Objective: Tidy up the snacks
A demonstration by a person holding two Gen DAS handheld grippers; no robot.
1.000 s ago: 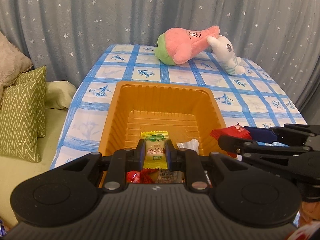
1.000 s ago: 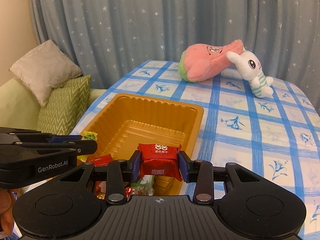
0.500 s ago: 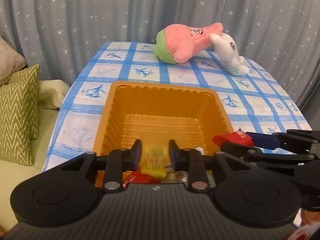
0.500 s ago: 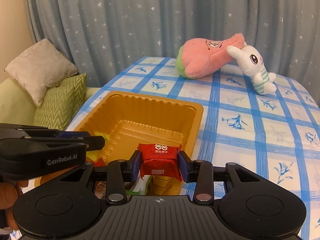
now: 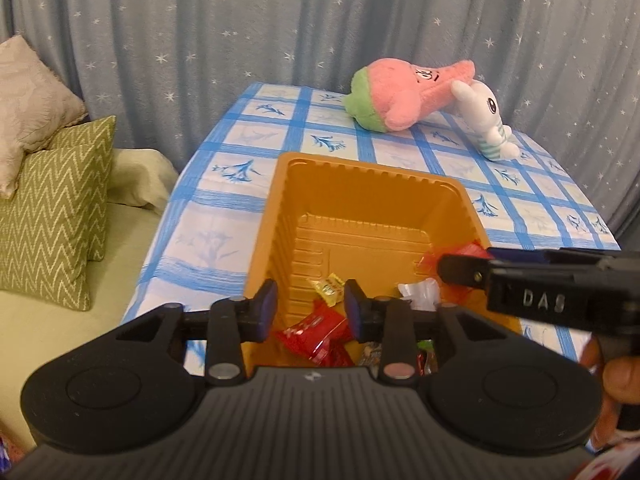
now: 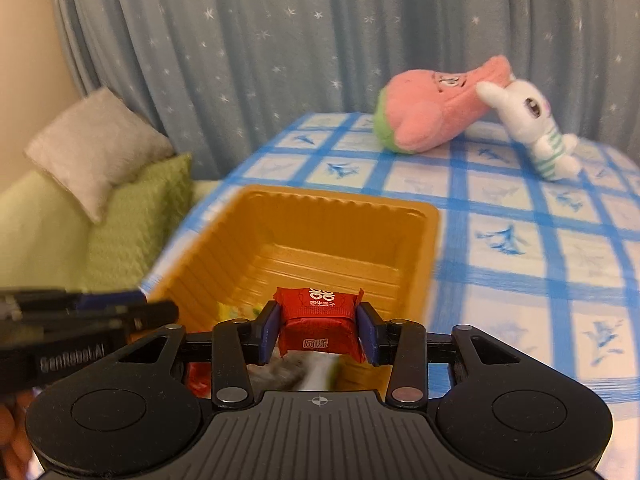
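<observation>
The left gripper (image 5: 308, 308) hangs over the near end of an orange plastic tray (image 5: 276, 216), a ribbed, rectangular tub with sloping walls. Its jaws have just been opening and now stand partly apart with nothing pressed between the blue pads. Below the gap, on the tray floor, lies a small yellow candy (image 5: 329, 288) in a crinkled wrapper, and nearer the camera a glossy red foil packet (image 5: 310, 334). A white, crumpled wrapper (image 5: 418, 291) sits to the right of them, and more wrappers crowd the tray's near edge.

The right gripper (image 6: 318, 328) is also over the tray's near end. A red foil-wrapped candy (image 6: 316, 322), blocky with white printed characters, sits between its blue pads. These jaws have just been opening too; the pads are at the candy's sides, but whether they still press on it I cannot tell.

The tray rests on a worktop covered by a blue-and-white checked cloth (image 5: 224, 208). At the far end lie a pink and green plush toy (image 5: 400, 96) and a white plush rabbit (image 5: 488, 124) in a striped outfit, touching each other. A green zigzag cushion (image 5: 52, 216) and a beige textured cushion (image 5: 28, 96) lean on a pale green sofa to the left, in front of a grey-blue curtain (image 5: 200, 40) dotted with stars.
</observation>
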